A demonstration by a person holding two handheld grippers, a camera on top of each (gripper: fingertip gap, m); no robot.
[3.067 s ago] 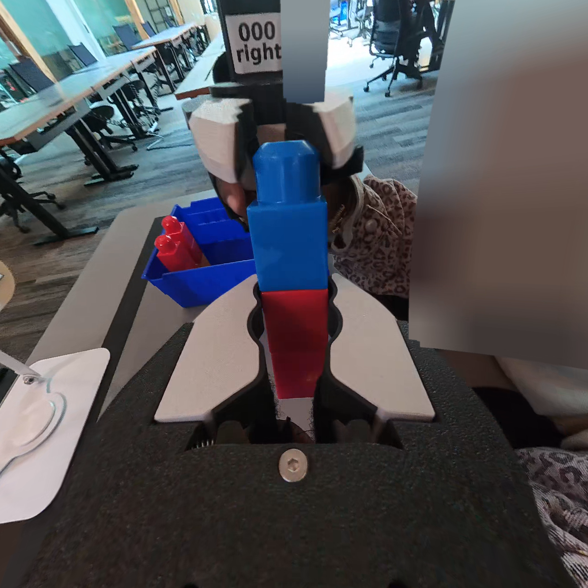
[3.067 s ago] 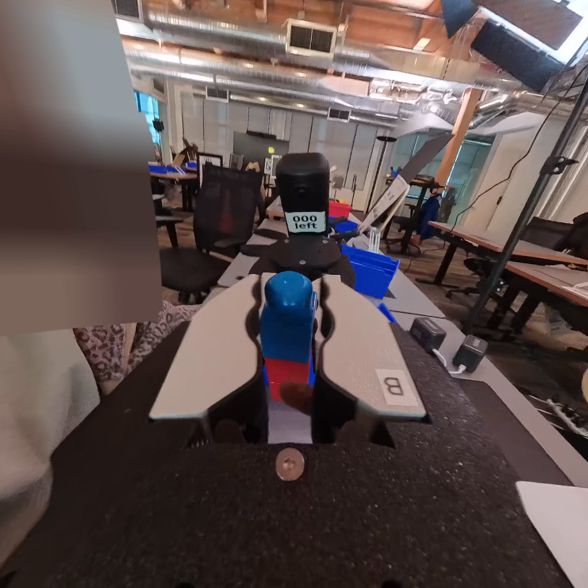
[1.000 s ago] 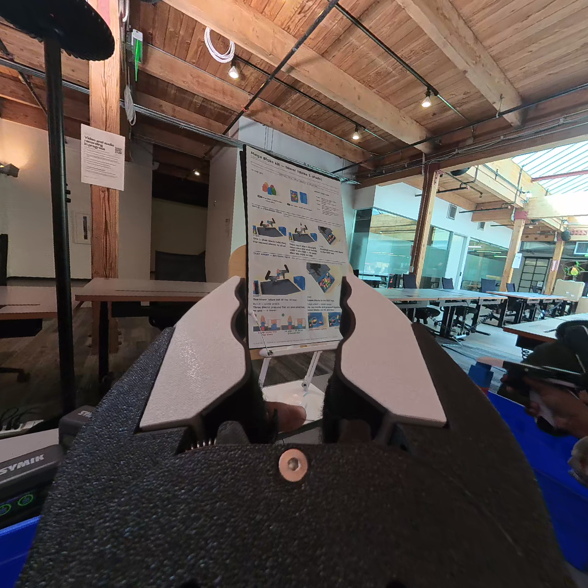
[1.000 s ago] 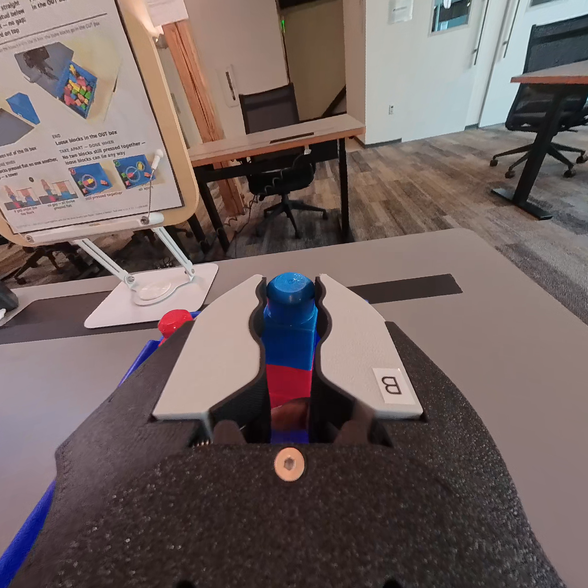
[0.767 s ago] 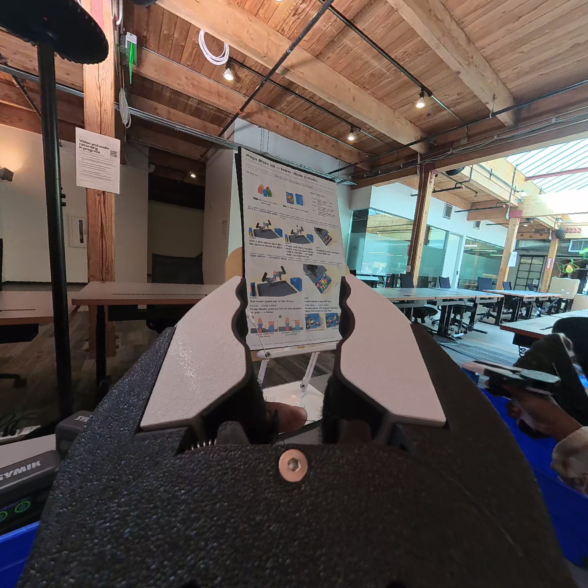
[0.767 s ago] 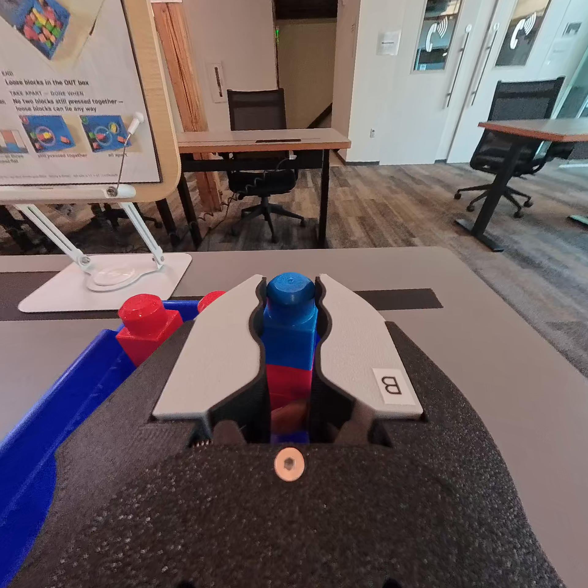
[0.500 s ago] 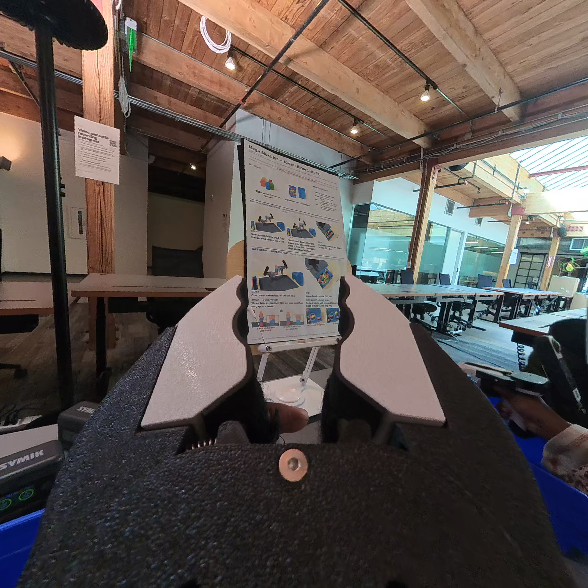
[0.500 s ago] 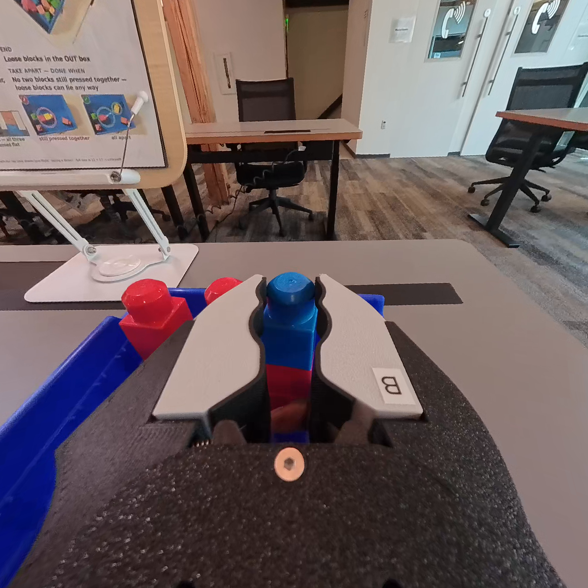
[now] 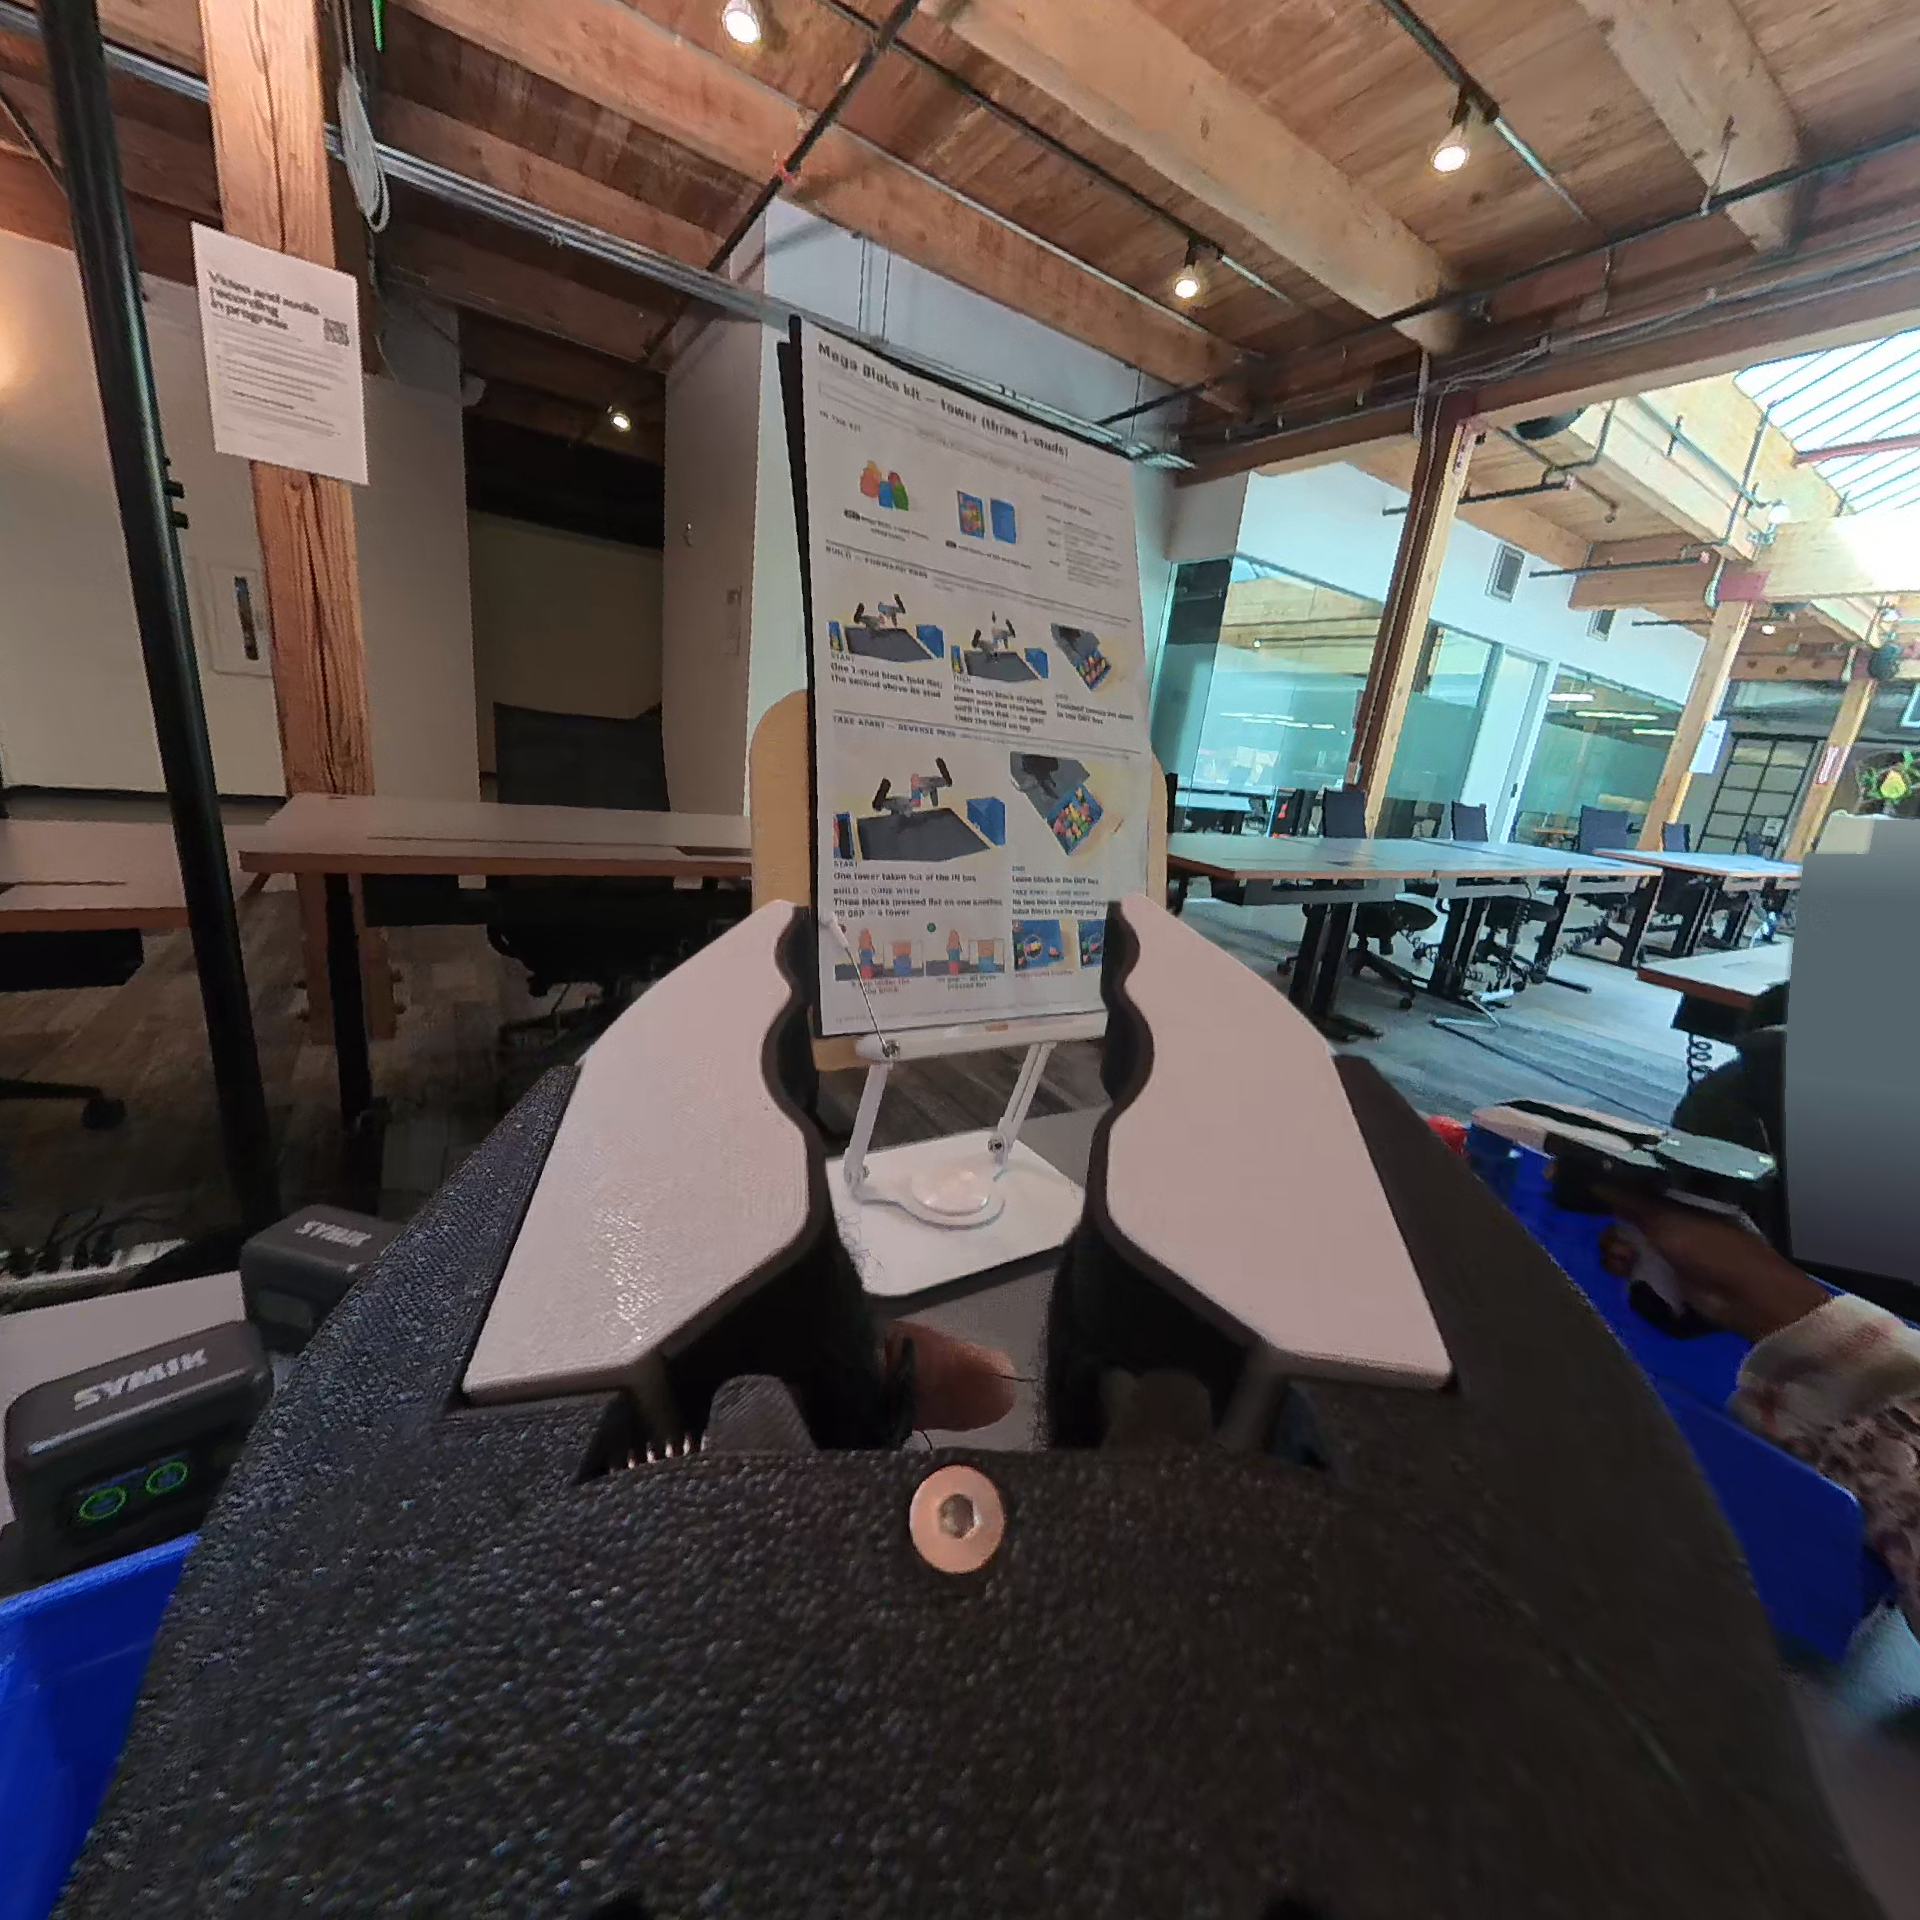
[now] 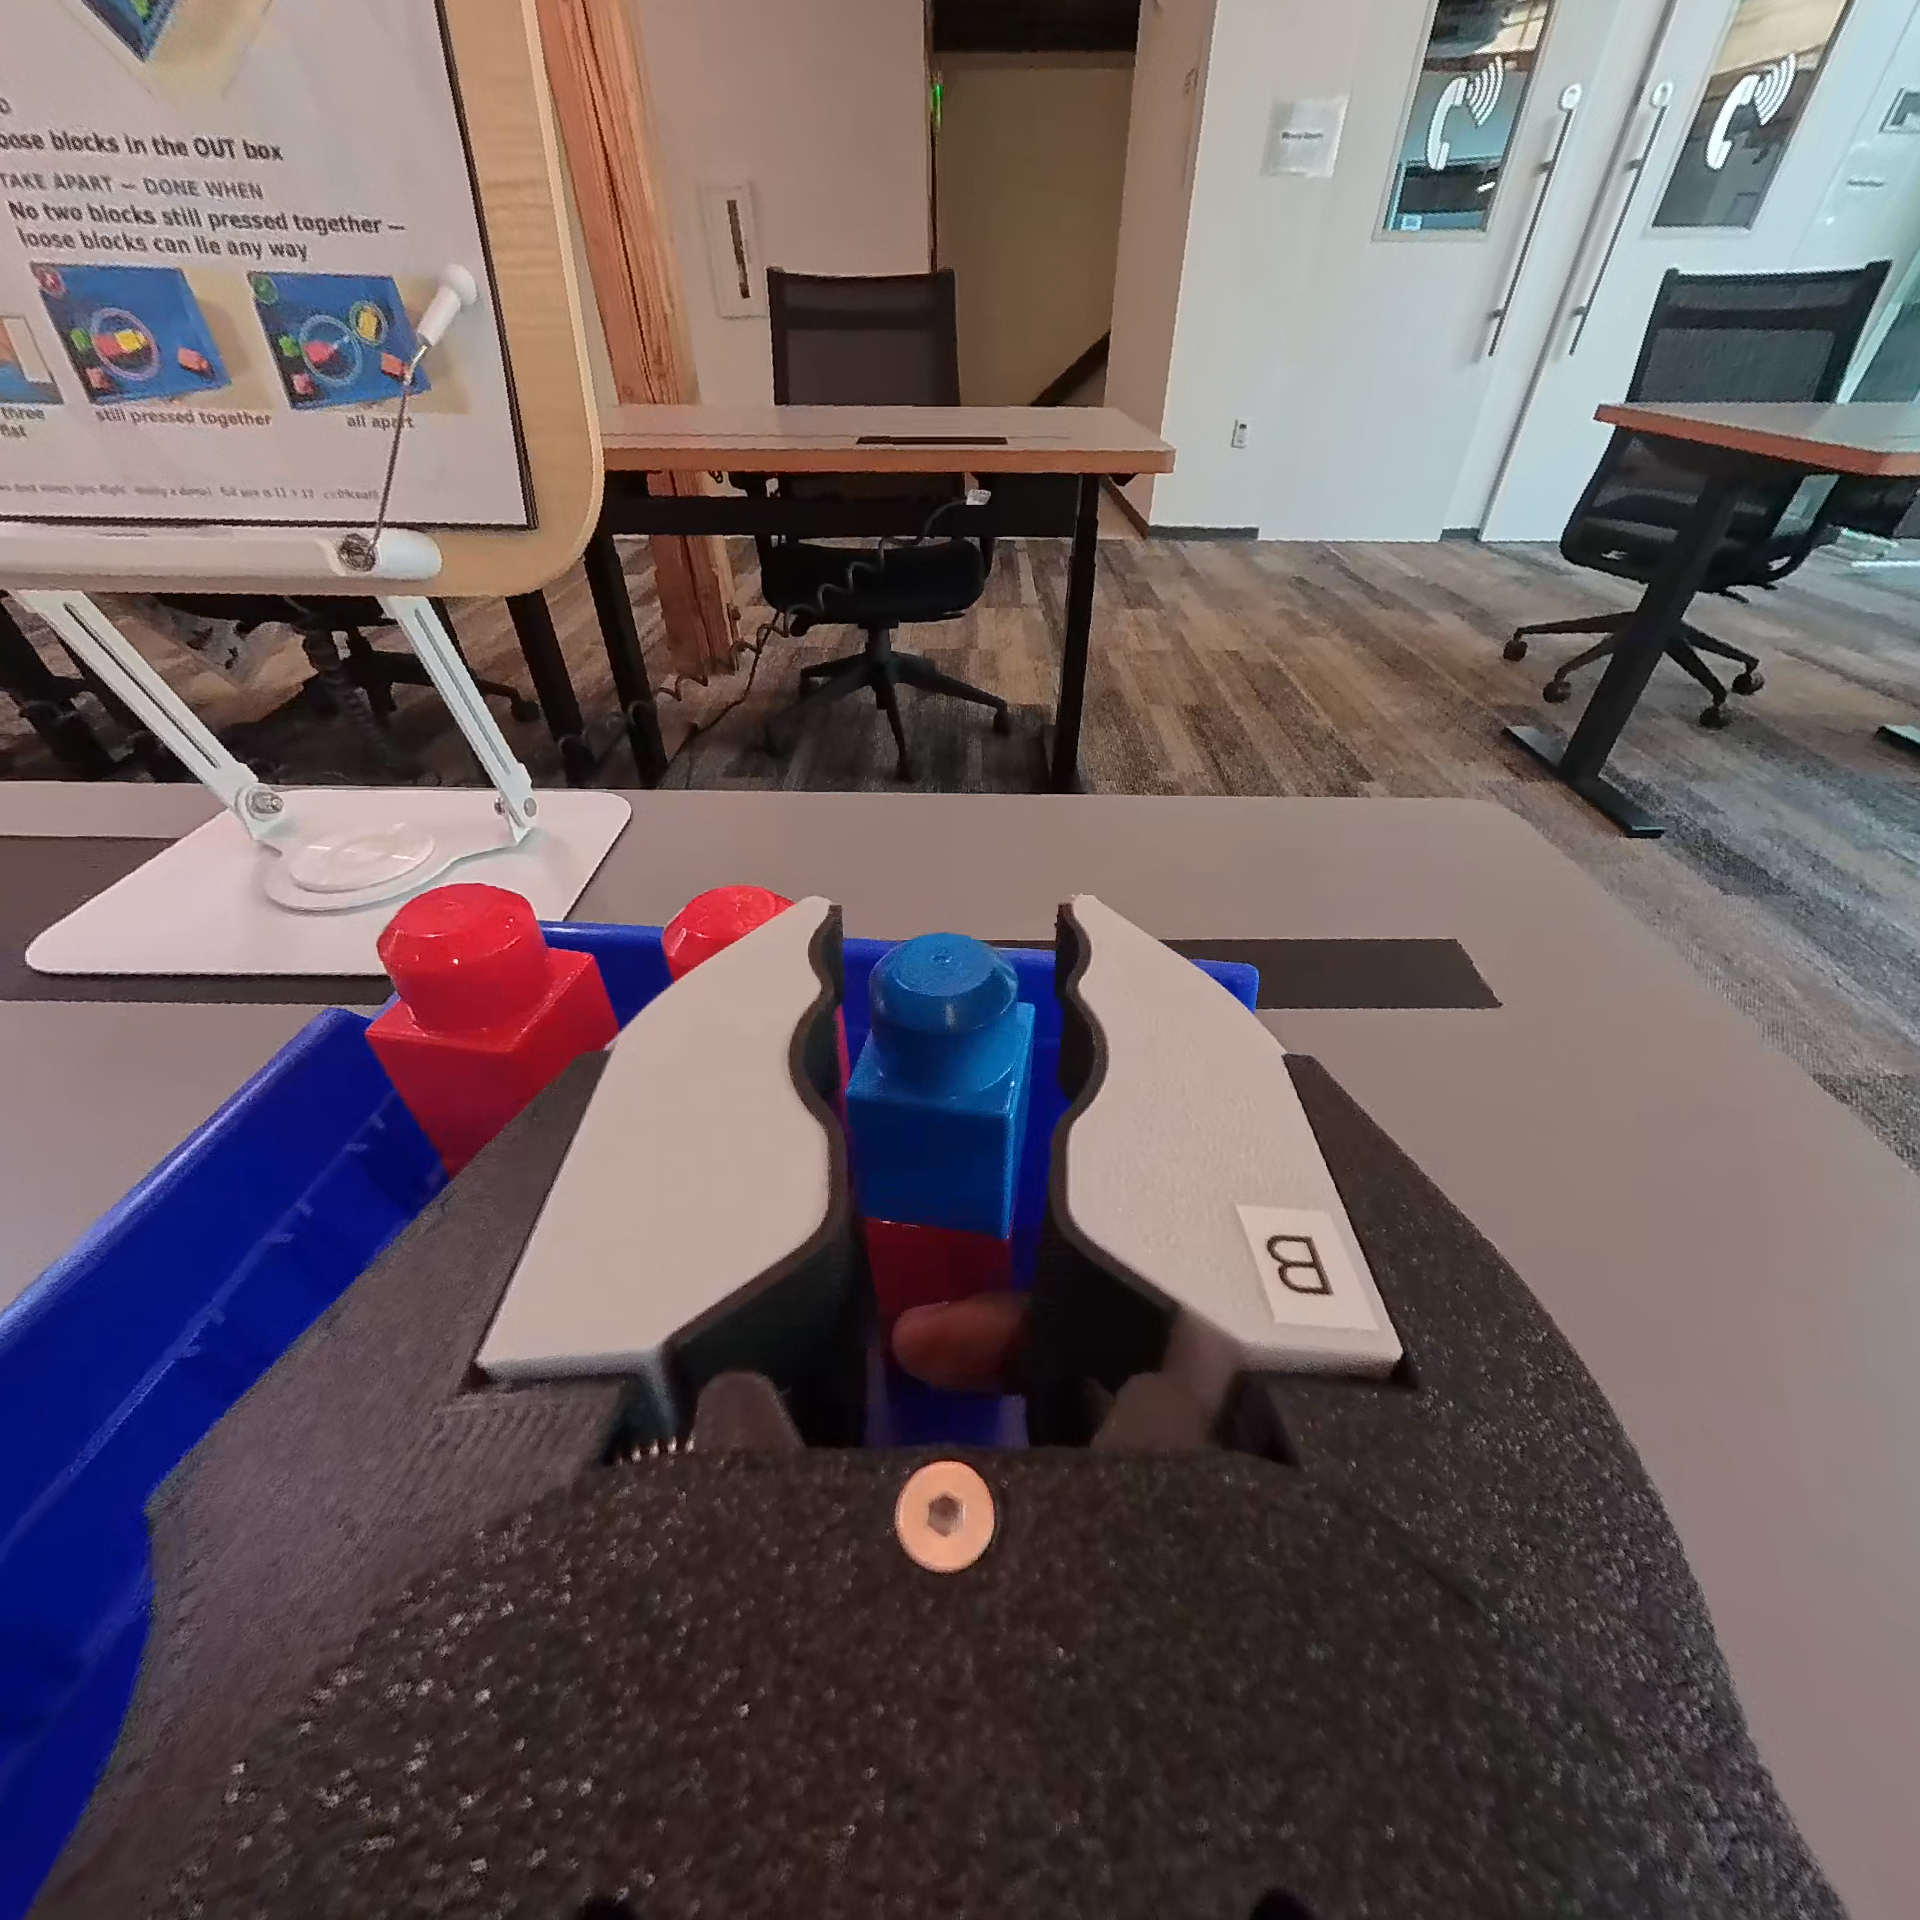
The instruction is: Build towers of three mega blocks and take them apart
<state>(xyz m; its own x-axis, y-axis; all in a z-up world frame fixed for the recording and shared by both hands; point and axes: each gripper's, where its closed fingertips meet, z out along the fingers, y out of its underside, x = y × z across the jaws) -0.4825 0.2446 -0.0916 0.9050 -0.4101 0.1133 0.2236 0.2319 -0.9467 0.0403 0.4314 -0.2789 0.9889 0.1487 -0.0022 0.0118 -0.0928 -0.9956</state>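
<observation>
My right gripper is open over a blue bin. A tower with a blue block on a red block stands between the fingers, with a gap on each side. A red tower and another red stud stand in the same bin to the left. My left gripper is open and empty, held level and pointed at the instruction sheet. The right gripper also shows at the right edge of the left wrist view, held by a hand.
The sheet's white stand base sits on the grey table behind the bin. A second blue bin and a dark power unit lie at the lower left of the left wrist view. Office desks and chairs stand beyond. The left gripper's tips are roughly 60 cm from the right gripper's. My left tips are roughly 40 cm from the dark power unit.
My right gripper has opened and let go of the blue-and-red tower, which now stands in the blue bin. The left gripper has stayed open and almost still.
</observation>
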